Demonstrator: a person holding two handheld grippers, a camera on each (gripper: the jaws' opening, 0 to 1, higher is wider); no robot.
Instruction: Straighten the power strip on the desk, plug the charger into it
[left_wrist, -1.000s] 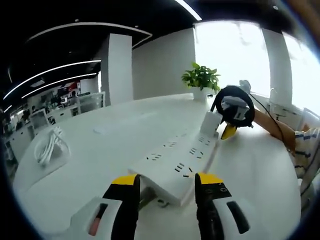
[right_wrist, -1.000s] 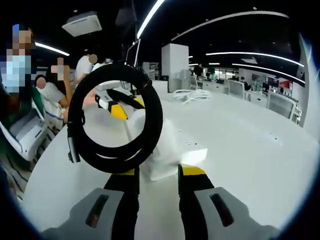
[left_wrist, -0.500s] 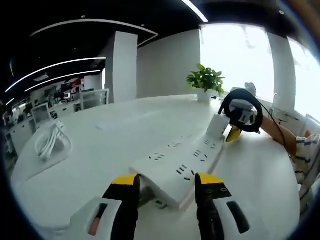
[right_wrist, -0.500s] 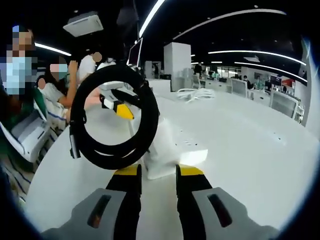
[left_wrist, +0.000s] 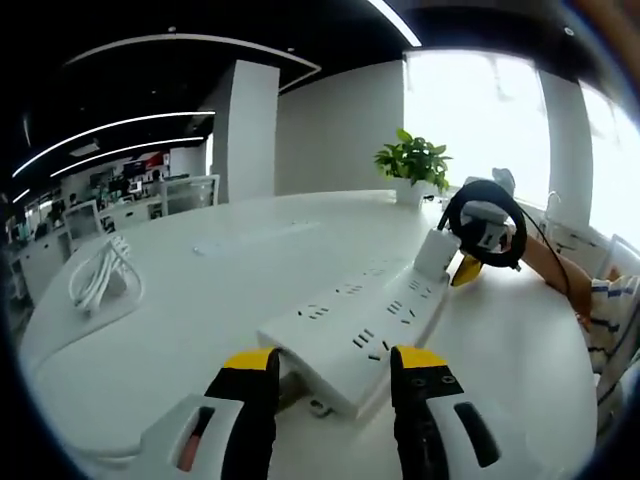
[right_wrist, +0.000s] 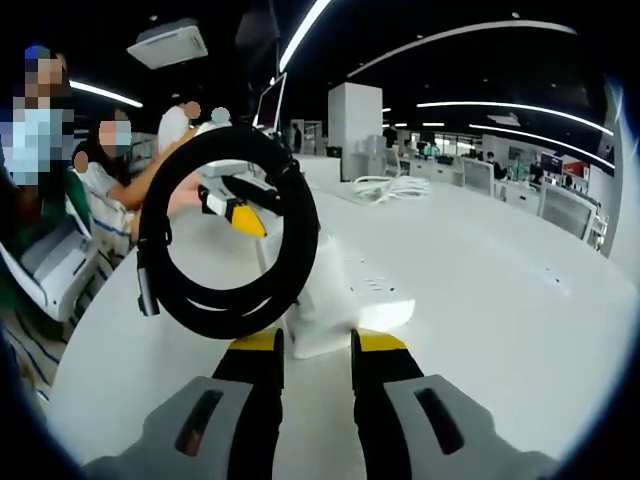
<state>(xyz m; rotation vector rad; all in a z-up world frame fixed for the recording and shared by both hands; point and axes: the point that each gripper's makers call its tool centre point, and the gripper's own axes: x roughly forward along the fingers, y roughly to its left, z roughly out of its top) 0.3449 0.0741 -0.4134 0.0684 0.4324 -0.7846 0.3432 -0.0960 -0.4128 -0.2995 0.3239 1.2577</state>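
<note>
White power strip (left_wrist: 352, 325) runs lengthwise away from your left gripper (left_wrist: 331, 362), clamped on its near end; your right gripper (right_wrist: 316, 345) grips the charger (right_wrist: 322, 300). Positions unchanged.

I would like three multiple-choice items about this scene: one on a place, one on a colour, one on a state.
1. Where does the potted plant stand?
A. at the desk's far edge, by the window
B. on the power strip
C. between the left gripper's jaws

2. What colour is the coiled cable on the charger?
A. white
B. black
C. yellow

3. The left gripper is:
A. shut on the plant
B. open and far from the strip
C. at the power strip's near end

Answers: 1 A, it stands beyond the strip; 2 B, a black loop; 3 C, the jaws flank the strip's end.
</note>
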